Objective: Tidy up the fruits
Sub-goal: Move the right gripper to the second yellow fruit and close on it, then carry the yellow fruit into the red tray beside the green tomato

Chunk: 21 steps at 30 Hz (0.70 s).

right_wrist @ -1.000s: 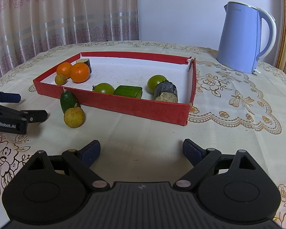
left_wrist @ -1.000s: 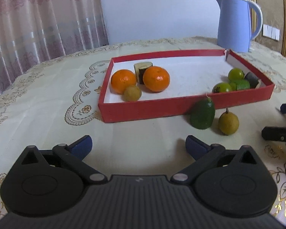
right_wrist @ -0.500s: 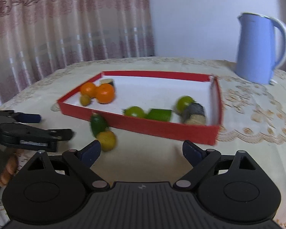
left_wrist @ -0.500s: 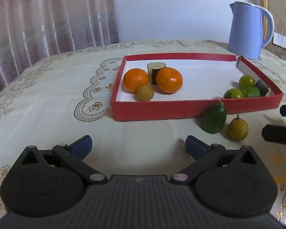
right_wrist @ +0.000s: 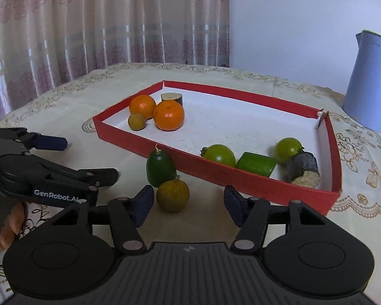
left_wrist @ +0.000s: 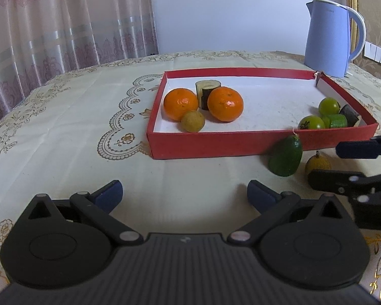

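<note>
Your right claw (right_wrist: 188,203) sits low over the bench (right_wrist: 208,218), jaws partly apart and just been closing. The yellow-green fruit (right_wrist: 173,195) lies between the fingers, close to the left pad (right_wrist: 143,204), but no pad presses it, so nothing is gripped. The dark green fruit (right_wrist: 161,168) stands just behind it, touching the near wall of the red tray (right_wrist: 254,180) from outside.

Your left claw (left_wrist: 184,193) hovers over bare cloth in front of the tray, jaws wide apart, nothing between them.

Inside the tray, far-left corner: two oranges (left_wrist: 225,104), a small yellowish fruit (left_wrist: 193,121) in front of them, and a dark cut cylinder (left_wrist: 207,92) behind. Near-right corner of the tray: two green round fruits (right_wrist: 220,155), a green cut piece (right_wrist: 256,164) and a dark cut chunk (right_wrist: 303,169), all bunched together.

A blue kettle (left_wrist: 329,42) stands beyond the tray's far-right corner.
</note>
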Motion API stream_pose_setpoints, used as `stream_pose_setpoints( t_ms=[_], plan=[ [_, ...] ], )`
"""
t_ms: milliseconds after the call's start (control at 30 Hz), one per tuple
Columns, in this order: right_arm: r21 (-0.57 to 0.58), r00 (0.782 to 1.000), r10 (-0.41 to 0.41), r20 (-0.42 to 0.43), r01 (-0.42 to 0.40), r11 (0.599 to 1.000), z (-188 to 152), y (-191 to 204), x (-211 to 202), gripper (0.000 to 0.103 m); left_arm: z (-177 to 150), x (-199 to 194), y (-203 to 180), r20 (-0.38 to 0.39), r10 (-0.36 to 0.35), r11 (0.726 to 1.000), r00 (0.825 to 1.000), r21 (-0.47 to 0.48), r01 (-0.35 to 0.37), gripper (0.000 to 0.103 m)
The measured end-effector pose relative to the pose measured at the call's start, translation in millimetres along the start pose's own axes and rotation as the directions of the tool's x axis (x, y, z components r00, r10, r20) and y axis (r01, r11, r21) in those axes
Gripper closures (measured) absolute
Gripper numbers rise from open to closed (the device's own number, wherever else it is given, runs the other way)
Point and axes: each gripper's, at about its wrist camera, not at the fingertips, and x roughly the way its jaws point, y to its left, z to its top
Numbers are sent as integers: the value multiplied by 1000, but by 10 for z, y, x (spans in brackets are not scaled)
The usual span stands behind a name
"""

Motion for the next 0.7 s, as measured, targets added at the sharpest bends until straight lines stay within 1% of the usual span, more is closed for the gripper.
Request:
stream_pose_setpoints(
  t_ms=[67,167,200,500,700],
  plan=[
    [-1,1000,7,-14,-7,1000,6,12,51,51,-1,1,-1,0,-1,1000,1000,0,1,0],
    [-7,1000,12,-20,-12,1000,-4,58,104,63,-2,5,-2,-1,-1,1000,1000,-1,1,0],
    [-18,1000,9,-15,-9,1000,-9,75,102,73,-2,6,-5,-2,-2,1000,1000,-1,2,0],
    [2,1000,6,12,-6,1000,-55,47,7,74,-5,21,12,-11,-12,1000,1000,-15,12,0],
    [26,998,-50,35,49,998,-134,-90,-168,74,-7,17,21,-12,-13,1000,1000,-17,13,0]
  ],
)
